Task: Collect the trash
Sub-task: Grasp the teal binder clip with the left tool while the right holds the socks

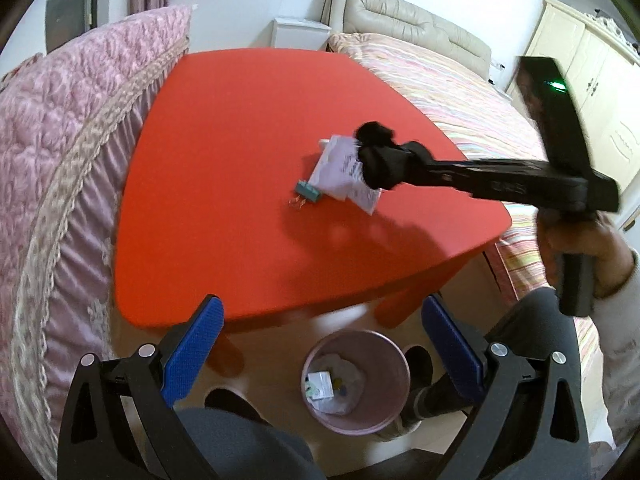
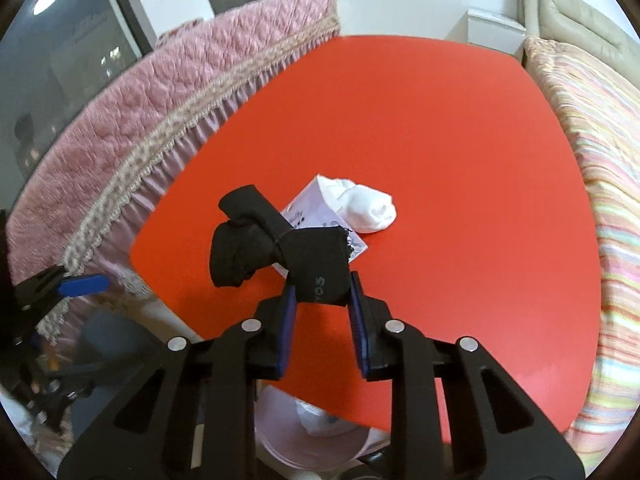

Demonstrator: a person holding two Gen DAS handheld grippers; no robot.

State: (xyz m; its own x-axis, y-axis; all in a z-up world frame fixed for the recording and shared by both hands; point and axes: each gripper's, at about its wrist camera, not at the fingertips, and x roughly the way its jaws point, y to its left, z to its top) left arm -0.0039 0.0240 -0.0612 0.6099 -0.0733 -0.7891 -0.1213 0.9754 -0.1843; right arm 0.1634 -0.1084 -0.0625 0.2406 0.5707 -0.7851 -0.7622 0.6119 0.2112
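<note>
My right gripper (image 2: pixel 322 292) is shut on a rolled black sock (image 2: pixel 276 246) and holds it above the red table (image 2: pixel 440 140); the sock also shows in the left wrist view (image 1: pixel 376 148). Under it on the table lie a pale printed paper packet (image 1: pixel 340 168), a white sock bundle (image 2: pixel 366 206) and a small teal binder clip (image 1: pixel 307 191). My left gripper (image 1: pixel 320 344) is open and empty, above a pink bin (image 1: pixel 356 382) on the floor by the table's near edge. The bin holds crumpled paper and wrappers.
A pink quilted bed cover (image 1: pixel 60 152) borders the table on the left. A striped bed (image 1: pixel 460 92) with a beige headboard lies on the right. A white nightstand (image 1: pixel 298 32) stands behind the table. The person's legs flank the bin.
</note>
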